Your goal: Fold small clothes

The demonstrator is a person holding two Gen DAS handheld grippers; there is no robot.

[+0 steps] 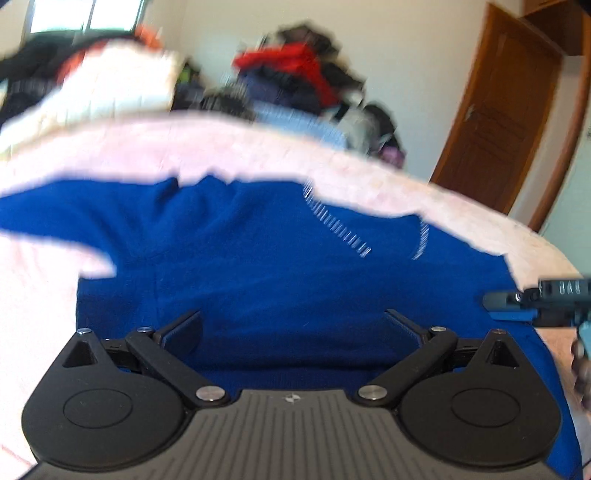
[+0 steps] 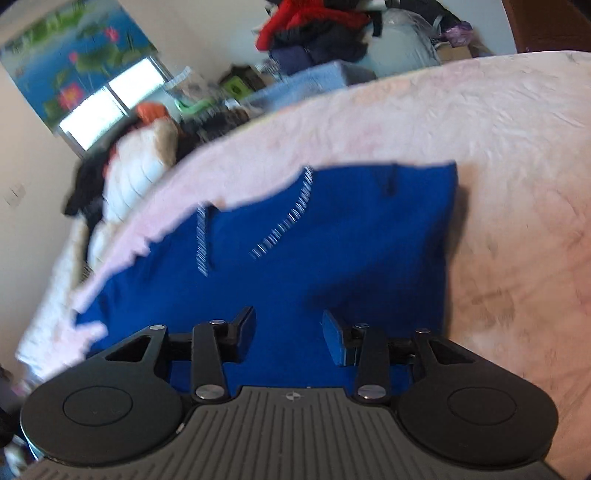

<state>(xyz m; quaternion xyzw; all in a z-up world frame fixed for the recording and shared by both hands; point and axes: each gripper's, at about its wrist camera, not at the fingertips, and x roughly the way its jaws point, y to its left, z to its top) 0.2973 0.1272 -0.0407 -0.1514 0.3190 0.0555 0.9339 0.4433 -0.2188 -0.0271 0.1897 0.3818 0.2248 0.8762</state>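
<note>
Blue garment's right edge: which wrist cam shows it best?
Right wrist. There the blue garment shows its straight right edge and far corner against the pink blanket. In the left wrist view the blue garment runs toward the frame's right side, where the right gripper covers that edge.

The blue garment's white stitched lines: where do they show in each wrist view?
Left wrist: white stitched lines on the blue garment, right of centre, above the open jaws.
Right wrist: the lines left of centre, upper garment.
Shared landmark: red clothing pile against the far wall.
</note>
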